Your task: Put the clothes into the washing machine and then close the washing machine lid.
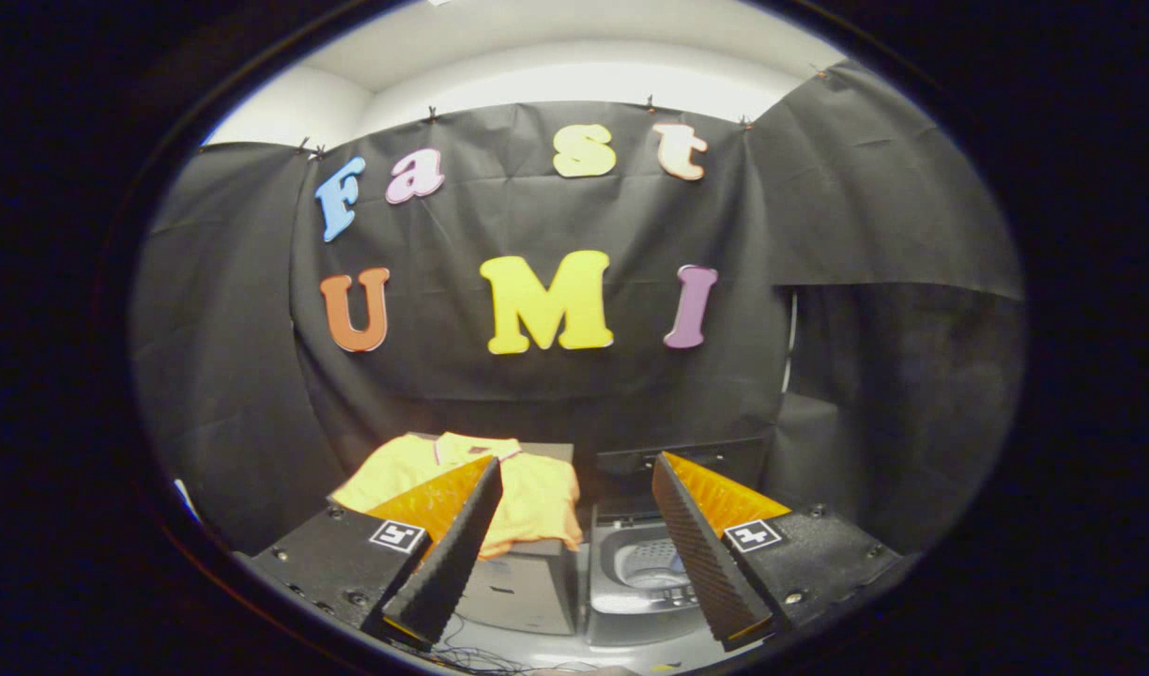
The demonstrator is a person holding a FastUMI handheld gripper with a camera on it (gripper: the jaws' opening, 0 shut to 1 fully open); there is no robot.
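Claw (574,488) held high and well back from the work, fingers spread wide apart, nothing between them. Task judged barely begun, if at all: folded yellow polo shirt with a pale collar (537,498) lying untouched on top of a grey box-like stand (528,587), partly hidden behind the left finger. Small grey top-loading washing machine (645,587) just beside the stand on its right, seen in the gap between the fingers and partly behind the right one. Lid (687,457) apparently raised at the back, dark and upright against the black cloth wall, though hard to make out for certain; round pale tub (654,561) open to view and seemingly without clothes in it. Left to do, by this reckoning: reach down to the shirt, pinch it, carry it rightward over the tub, drop it in, then swing the lid down shut. Shirt spread flat, collar end toward the back wall and hem toward the claw, with one edge drooping over the front of the stand; long axis judged to run roughly front to back, though the fold makes it close to square and the call uncertain. Thin dark cables (481,657) trailing on the pale floor below the stand.
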